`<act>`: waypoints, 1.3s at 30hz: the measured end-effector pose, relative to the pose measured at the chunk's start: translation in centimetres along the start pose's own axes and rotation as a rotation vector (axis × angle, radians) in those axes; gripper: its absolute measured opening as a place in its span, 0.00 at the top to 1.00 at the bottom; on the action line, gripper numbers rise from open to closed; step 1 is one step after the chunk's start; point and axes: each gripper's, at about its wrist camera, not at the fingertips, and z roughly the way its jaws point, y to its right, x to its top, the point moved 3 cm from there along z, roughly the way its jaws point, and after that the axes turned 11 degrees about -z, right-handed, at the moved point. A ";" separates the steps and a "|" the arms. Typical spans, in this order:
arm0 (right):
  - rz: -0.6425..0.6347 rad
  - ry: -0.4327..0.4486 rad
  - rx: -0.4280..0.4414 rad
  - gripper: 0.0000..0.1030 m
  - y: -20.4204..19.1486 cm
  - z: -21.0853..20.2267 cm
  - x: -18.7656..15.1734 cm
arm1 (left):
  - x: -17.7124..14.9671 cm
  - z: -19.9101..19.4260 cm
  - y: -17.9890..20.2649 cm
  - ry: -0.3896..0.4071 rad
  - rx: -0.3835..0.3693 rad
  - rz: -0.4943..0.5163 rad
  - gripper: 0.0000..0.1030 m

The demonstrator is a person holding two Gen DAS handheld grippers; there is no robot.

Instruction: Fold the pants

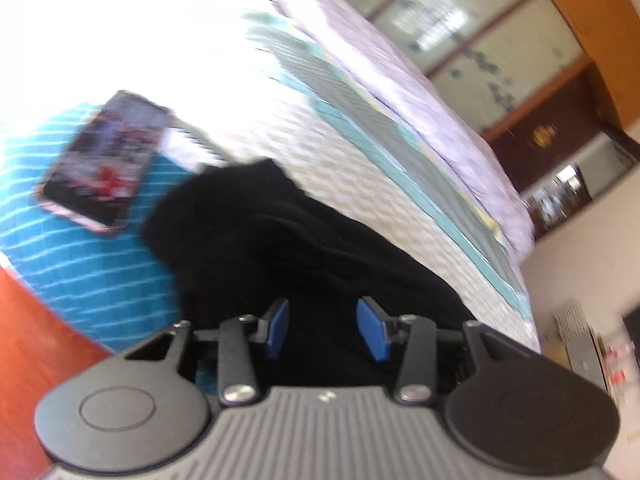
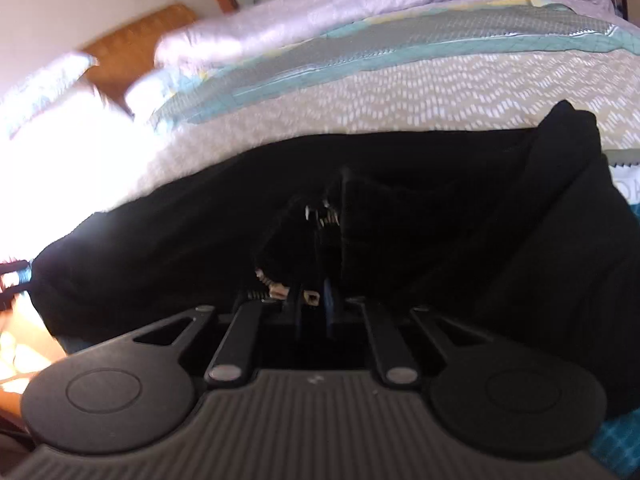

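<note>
Leftmost, a phone lies on a blue patterned cloth on the bed. Just beside it the black pants sit bunched on the pale bedspread — the left claw hovers over them with its blue pads apart, pressing nothing. Further right, the right claw is closed on a fold of the pants (its pads are buried in dark fabric), which stretch across the bed's near edge.

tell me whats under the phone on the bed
The phone lies on a turquoise striped cloth spread on the bed. What the cloth covers cannot be seen.
</note>
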 end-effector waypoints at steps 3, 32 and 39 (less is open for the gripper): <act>0.032 0.046 0.017 0.83 -1.3 -1.7 1.8 | 0.5 -0.2 -1.8 0.033 0.011 -0.084 0.37; 0.207 -0.192 0.423 0.86 -14.7 9.8 3.4 | -1.3 4.0 8.7 0.016 -0.140 0.365 0.86; 0.310 -0.017 0.302 0.85 -8.6 3.3 4.3 | -10.4 8.1 17.8 -0.200 -0.253 0.868 0.80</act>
